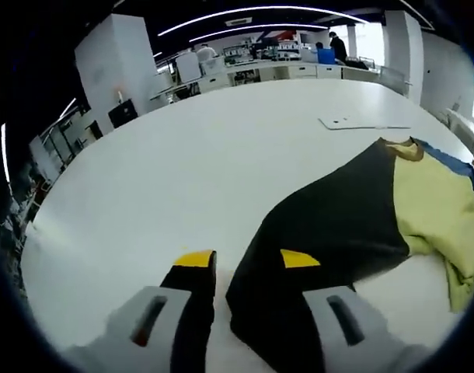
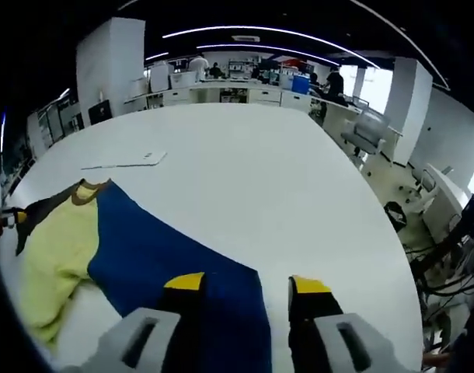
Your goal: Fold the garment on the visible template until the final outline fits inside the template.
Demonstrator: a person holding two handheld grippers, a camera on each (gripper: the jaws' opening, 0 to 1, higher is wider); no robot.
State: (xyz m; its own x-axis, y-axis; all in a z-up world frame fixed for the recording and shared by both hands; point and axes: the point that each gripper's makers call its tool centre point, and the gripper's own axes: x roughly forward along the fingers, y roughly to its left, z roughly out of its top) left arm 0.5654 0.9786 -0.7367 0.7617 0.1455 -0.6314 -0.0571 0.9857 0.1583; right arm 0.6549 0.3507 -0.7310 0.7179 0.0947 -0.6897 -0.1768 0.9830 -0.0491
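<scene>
A garment in black (image 1: 338,217), pale yellow (image 1: 435,206) and blue (image 1: 451,163) panels lies rumpled on the white table (image 1: 182,171), its brown collar (image 1: 408,149) at the far end. My left gripper (image 1: 246,260) is open at the black panel's near corner, with the cloth's edge running between its yellow-tipped jaws. In the right gripper view the blue panel (image 2: 159,241) spreads toward me, with the yellow part (image 2: 58,249) and a black corner (image 2: 35,210) further left. My right gripper (image 2: 246,284) is open over the blue panel's near edge.
A flat white sheet (image 1: 361,123) (image 2: 124,162) lies on the table beyond the collar. Office chairs (image 2: 369,128) and cables (image 2: 447,256) stand off the table's right side. Benches and a person (image 1: 338,47) are far behind. Bare tabletop (image 2: 299,194) stretches all around.
</scene>
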